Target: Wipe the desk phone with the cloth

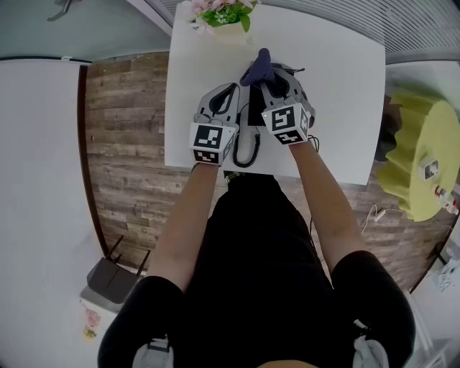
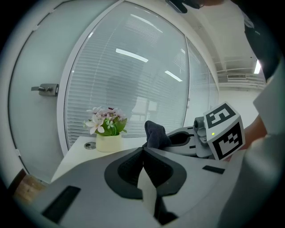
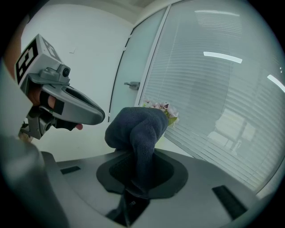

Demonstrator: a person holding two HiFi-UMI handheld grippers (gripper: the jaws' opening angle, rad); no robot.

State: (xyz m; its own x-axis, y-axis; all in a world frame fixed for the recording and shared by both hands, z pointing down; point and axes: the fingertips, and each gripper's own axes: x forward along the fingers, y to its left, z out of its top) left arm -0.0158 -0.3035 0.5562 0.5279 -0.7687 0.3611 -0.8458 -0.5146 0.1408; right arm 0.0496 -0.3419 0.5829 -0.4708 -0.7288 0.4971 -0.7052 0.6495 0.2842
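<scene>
The white table [image 1: 338, 86] is a smooth, hard, matte slab. Near its front edge sits the desk phone [image 1: 249, 133], almost wholly covered in the head view by the 2 grippers. Only a sliver of it and its black coiled cord [image 1: 243, 159] show between them. I judge it a rigid plastic shell with a loose handset and a springy cord. A hard push would probably slide it or unseat the handset, so light strokes suit it, with the body steadied from one side.

The left gripper [image 2: 143, 150], grey plastic with dark rubbery pads, has its jaws closed tip to tip with nothing between them. It hovers over the phone's left side. The right gripper [image 3: 139, 185] is clamped on the cloth [image 3: 136, 127], a dark navy, nubby, terry-like fabric. The jaws pinch its lower end, and the rest bunches into 1 soft rounded wad beyond the tips. It looks light, limp and grippy rather than slippery. The free wad is the part to press on the phone, and the pinch near its base seems sound.

At the table's far edge stands a small cream pot of pink and white flowers [image 1: 224, 16], well apart from the phone.
</scene>
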